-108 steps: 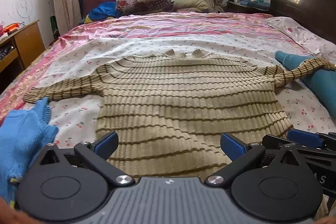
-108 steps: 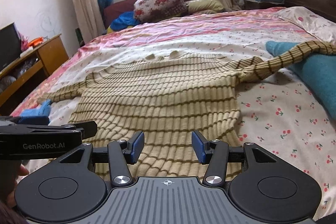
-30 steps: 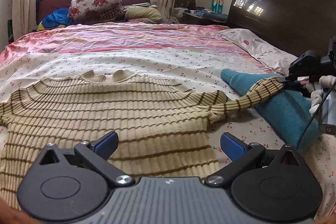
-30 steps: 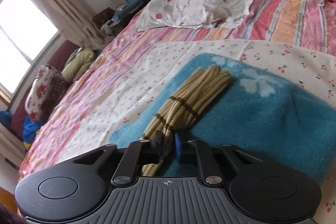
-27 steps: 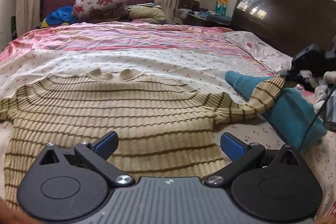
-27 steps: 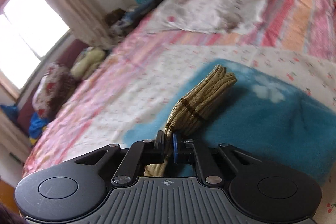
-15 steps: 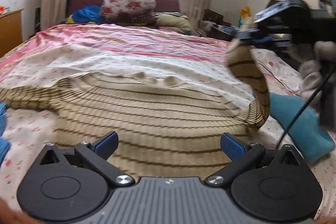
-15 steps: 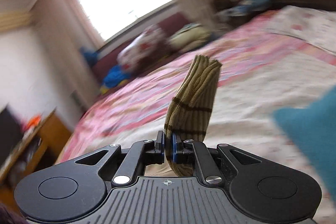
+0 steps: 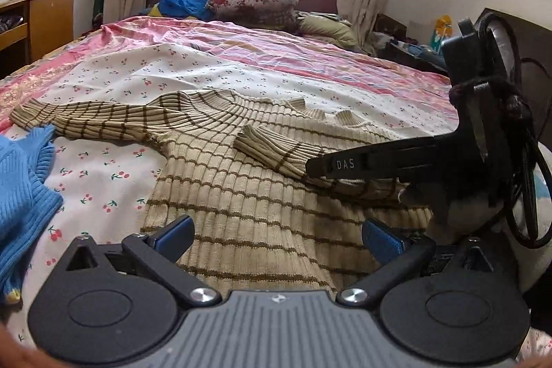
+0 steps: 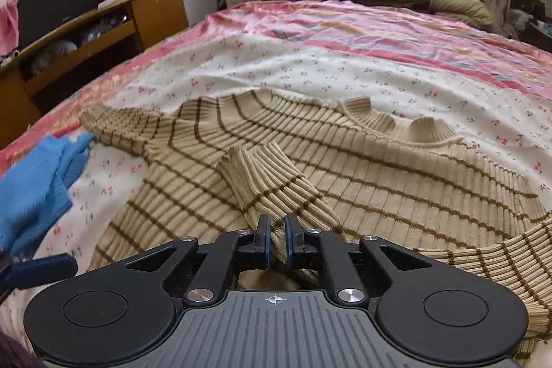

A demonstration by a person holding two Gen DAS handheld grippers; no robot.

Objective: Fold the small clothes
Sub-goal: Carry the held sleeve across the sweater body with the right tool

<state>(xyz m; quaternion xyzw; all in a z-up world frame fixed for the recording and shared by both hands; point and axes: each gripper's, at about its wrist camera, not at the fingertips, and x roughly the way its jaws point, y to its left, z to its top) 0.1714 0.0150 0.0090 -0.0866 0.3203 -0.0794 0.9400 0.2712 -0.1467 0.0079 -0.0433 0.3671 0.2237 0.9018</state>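
Observation:
A beige sweater with brown stripes (image 9: 248,195) lies flat on the bed, neck toward the window. Its right sleeve (image 9: 272,150) is folded across the chest; its left sleeve (image 9: 79,123) still lies stretched out to the left. My right gripper (image 10: 277,238) is shut on the folded sleeve (image 10: 265,181) just behind the cuff, low over the sweater (image 10: 396,175). It also shows in the left wrist view (image 9: 310,166), reaching in from the right. My left gripper (image 9: 276,235) is open and empty, hovering over the sweater's hem.
A blue knit garment (image 9: 20,195) lies at the left, near the outstretched cuff; it also shows in the right wrist view (image 10: 38,175). A wooden desk (image 10: 86,37) stands left of the bed. Folded quilts and pillows (image 9: 255,0) pile up under the window.
My right gripper carried the right sleeve from the teal blanket, up and leftward, and laid it across the sweater's chest. The left gripper stayed open over the hem.

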